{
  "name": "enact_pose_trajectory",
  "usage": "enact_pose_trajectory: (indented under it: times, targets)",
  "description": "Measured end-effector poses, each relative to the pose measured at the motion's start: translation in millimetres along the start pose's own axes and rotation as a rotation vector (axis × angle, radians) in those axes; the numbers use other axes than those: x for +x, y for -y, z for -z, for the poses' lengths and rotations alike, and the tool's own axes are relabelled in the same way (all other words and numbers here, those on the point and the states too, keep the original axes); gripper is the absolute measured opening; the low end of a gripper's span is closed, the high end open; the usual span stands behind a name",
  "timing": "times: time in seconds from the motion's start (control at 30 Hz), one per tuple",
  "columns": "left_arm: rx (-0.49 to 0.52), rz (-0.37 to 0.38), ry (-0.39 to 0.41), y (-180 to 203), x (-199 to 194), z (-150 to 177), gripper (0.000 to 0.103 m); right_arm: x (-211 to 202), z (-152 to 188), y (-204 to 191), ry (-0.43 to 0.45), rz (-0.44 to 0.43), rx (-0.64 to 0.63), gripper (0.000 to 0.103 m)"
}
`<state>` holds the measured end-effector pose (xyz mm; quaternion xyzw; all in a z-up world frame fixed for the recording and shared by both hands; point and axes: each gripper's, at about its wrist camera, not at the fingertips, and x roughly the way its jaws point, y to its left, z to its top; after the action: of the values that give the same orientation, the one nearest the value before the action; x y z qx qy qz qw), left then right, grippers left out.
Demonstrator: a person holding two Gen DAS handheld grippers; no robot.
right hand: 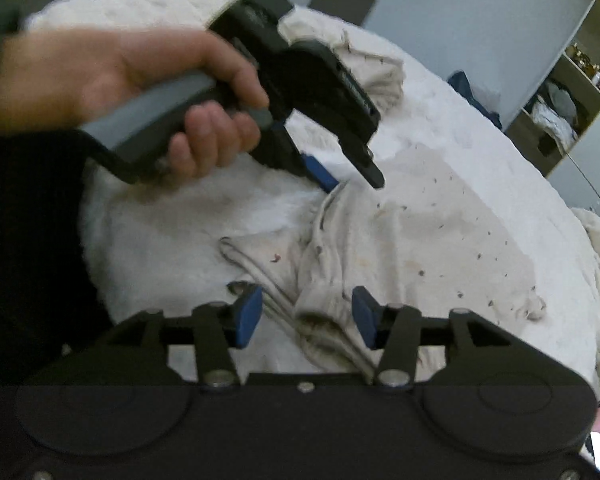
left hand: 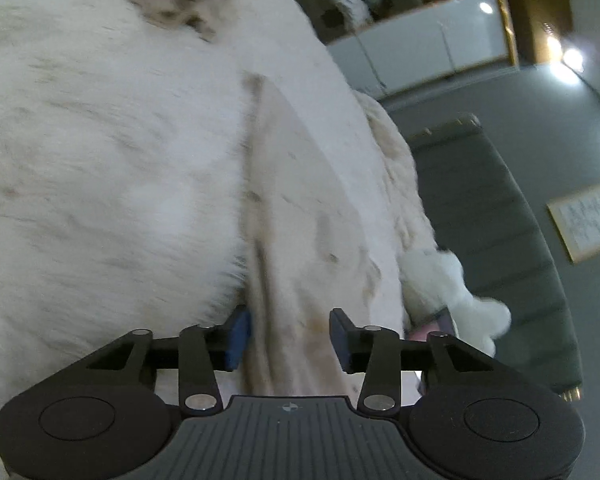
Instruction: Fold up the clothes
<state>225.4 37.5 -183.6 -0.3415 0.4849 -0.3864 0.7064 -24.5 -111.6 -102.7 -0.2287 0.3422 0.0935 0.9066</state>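
Fingers: both grippers, left [left hand: 290, 338] and right [right hand: 306, 322], apart, straddling ridges of speckled cream cotton garment [right hand: 440, 232], unclamped | garment rumpled on white fluffy blanket [right hand: 172, 248] | risk: pinching blanket pile too, dragging fold askew

Bedroom: fluffy bed [right hand: 480, 168], clothes shelves [right hand: 560, 112].
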Motion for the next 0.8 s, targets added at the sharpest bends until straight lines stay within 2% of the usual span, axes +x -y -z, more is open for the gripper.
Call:
enact_pose_trajectory:
  times: [0.1, 0.23, 0.3, 0.4, 0.53, 0.7, 0.8]
  targets:
    - [0.027, 0.016, -0.037, 6.5, 9.8, 3.0, 0.039, -14.2, 14.0, 33.5, 0.030, 0.049, 0.040, 0.051]
    - [0.067, 0.010, -0.068, 14.1, 10.8, 3.6, 0.039, -12.9, 36.3, 62.0, -0.016, 0.085, 0.073, 0.049]
    - [0.072, 0.024, -0.082, 14.4, 5.2, 7.0, 0.039, -11.3, 48.1, 77.6, -0.040, 0.072, 0.091, 0.049]
    - [0.080, 0.039, -0.089, 11.9, -5.5, 10.4, 0.039, -12.4, 64.4, 91.9, -0.089, 0.000, 0.164, 0.049]
    - [0.100, 0.017, -0.116, 13.0, -20.9, 21.8, 0.039, -5.2, 73.5, 90.6, -0.104, -0.041, 0.210, 0.046]
    - [0.117, -0.028, -0.206, 22.9, -20.7, 53.6, 0.042, -11.6, 75.9, 74.3, -0.092, -0.040, 0.093, 0.047]
    - [0.066, -0.042, -0.246, 21.2, -7.4, 73.1, 0.043, -3.7, 73.9, 75.3, -0.089, -0.056, 0.087, 0.052]
